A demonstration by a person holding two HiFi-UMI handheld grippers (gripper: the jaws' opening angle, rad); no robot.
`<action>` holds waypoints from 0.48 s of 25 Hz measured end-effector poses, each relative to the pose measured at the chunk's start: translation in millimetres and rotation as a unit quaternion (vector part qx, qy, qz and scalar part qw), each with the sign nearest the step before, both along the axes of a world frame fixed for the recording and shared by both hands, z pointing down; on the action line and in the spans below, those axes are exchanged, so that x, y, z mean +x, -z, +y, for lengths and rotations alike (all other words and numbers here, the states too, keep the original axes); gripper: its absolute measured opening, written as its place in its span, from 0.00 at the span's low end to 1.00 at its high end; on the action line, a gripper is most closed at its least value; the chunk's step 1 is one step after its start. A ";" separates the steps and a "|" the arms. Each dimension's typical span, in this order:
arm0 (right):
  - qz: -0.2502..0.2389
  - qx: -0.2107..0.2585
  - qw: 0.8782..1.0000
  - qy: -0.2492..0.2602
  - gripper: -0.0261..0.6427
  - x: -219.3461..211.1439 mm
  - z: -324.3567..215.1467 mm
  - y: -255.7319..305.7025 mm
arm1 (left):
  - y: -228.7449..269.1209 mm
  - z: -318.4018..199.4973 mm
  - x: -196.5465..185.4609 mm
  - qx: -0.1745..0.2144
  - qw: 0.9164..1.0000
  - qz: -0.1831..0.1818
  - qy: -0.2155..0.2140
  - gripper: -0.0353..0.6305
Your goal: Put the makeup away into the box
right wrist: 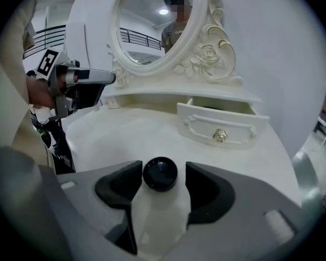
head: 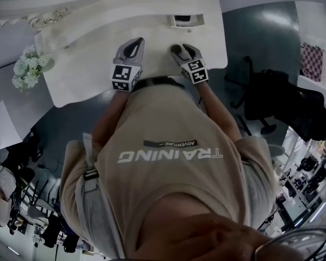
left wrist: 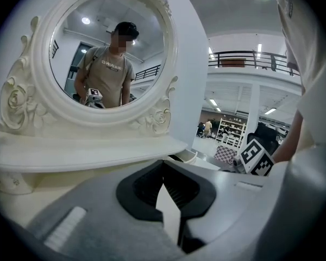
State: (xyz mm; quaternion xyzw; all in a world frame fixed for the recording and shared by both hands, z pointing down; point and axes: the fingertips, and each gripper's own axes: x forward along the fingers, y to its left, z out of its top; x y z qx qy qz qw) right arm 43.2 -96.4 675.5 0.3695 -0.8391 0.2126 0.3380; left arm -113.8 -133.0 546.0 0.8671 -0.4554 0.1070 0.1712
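Note:
A small round black makeup jar (right wrist: 160, 174) rests on the white vanity table (right wrist: 125, 135), between the fingers of my right gripper (right wrist: 164, 172). The gripper is open: the jar sits close to the left pad (right wrist: 118, 185), with a gap to the right pad. In the head view this gripper (head: 180, 49) hovers over the table's near part with the dark jar (head: 175, 49) at its tip. The open white drawer (right wrist: 223, 128) lies just beyond, also seen as the drawer (head: 186, 20). My left gripper (head: 135, 43) is beside it, shut and empty, fingertips touching (left wrist: 164, 166).
An oval mirror (right wrist: 152, 20) in a carved white frame stands at the table's back. White flowers (head: 27, 69) sit past the table's left end. A black office chair (head: 261, 97) stands on the grey floor to the right. My left gripper (right wrist: 81, 78) shows at the left of the right gripper view.

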 end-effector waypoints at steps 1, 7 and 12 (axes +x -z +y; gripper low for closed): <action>0.006 -0.005 1.000 0.003 0.41 -2.2 1.0 -2.0 | 1.0 0.5 0.4 0.002 1.000 0.000 -0.001 0.06; 0.024 -0.032 0.999 -0.018 0.41 -1.7 4.7 -16.6 | 8.7 -0.4 -8.3 0.009 1.000 -0.008 -0.001 0.06; 0.036 -0.027 0.999 -0.018 0.37 -6.5 6.5 -15.9 | 14.8 -5.1 -24.6 0.012 1.000 -0.007 0.001 0.06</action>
